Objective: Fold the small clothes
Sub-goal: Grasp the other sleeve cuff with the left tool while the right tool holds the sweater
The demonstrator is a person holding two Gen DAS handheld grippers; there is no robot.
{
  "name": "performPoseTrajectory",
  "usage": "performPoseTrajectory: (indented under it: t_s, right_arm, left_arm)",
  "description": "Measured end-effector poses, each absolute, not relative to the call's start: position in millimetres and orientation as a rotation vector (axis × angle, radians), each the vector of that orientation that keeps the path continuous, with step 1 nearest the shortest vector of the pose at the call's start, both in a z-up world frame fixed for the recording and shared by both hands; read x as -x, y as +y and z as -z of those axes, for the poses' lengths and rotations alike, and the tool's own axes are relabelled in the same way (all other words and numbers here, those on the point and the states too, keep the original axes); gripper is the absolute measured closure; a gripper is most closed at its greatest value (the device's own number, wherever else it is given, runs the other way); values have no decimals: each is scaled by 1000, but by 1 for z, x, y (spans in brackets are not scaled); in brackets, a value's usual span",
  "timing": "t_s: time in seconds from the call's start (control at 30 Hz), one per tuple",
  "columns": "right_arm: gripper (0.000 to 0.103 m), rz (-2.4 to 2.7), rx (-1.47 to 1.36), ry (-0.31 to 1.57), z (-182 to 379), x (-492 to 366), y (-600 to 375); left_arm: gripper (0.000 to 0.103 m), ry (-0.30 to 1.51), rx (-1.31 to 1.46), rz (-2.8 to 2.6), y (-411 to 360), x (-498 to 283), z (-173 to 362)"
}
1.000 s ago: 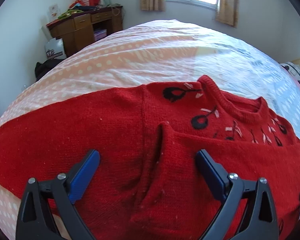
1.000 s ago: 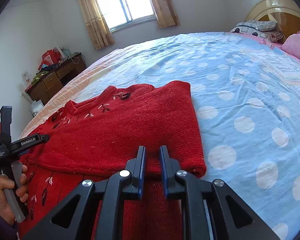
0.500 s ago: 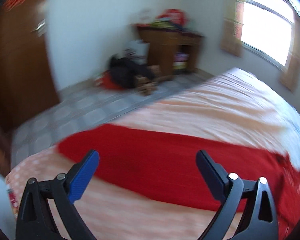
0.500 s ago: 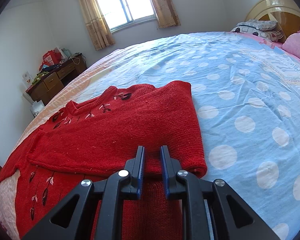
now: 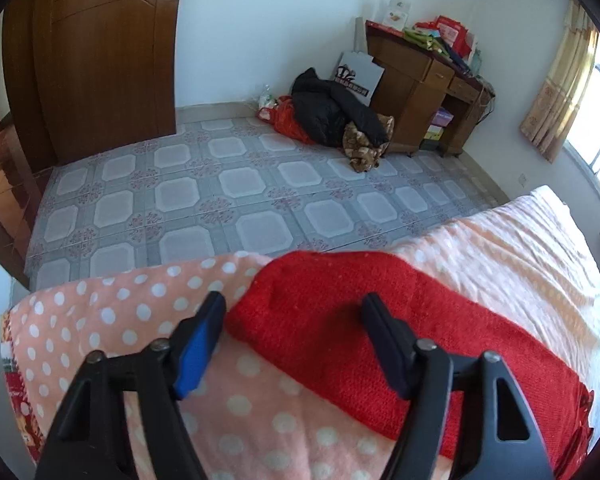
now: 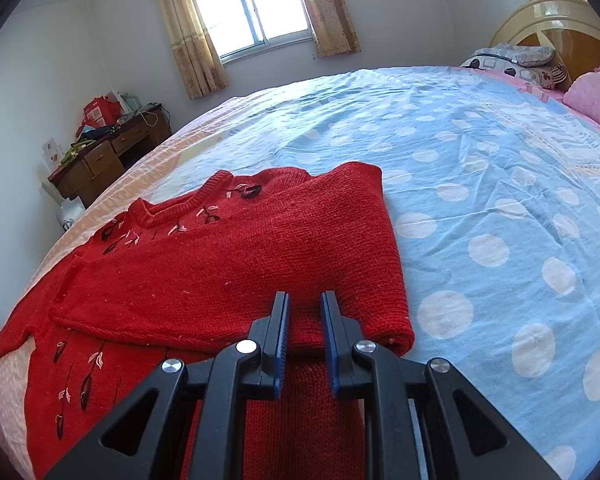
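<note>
Left hand-held gripper [image 5: 294,312] now over sleeve [image 5: 340,320]

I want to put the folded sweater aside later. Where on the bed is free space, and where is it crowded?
The blue dotted sheet right of the red sweater, up to the pillows, lies bare. So does the peach dotted strip between the sleeve end and the bed edge. The sweater's own area, where the right gripper pinches a fold, is crowded.
</note>
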State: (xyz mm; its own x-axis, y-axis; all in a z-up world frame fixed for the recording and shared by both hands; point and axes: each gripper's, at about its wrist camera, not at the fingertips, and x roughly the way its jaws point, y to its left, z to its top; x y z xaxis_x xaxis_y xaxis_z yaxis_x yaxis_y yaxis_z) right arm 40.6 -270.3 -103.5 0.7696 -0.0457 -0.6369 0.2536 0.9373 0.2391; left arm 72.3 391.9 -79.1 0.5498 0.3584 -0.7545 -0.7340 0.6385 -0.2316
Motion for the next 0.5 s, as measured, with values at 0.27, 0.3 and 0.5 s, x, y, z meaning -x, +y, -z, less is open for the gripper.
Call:
performPoseTrajectory:
  t_s: [0.27, 0.3, 0.5]
  right_arm:
    - [87, 166, -321, 676, 104, -41, -270]
    - [87, 166, -321, 676, 104, -41, -270]
    - [87, 166, -320, 675, 104, -41, -270]
  left_arm:
    - [87, 699, 510, -662, 390, -76, 68]
    - [88, 688, 494, -646, 384, -79, 65]
    - [90, 602, 358, -520, 328, -95, 29]
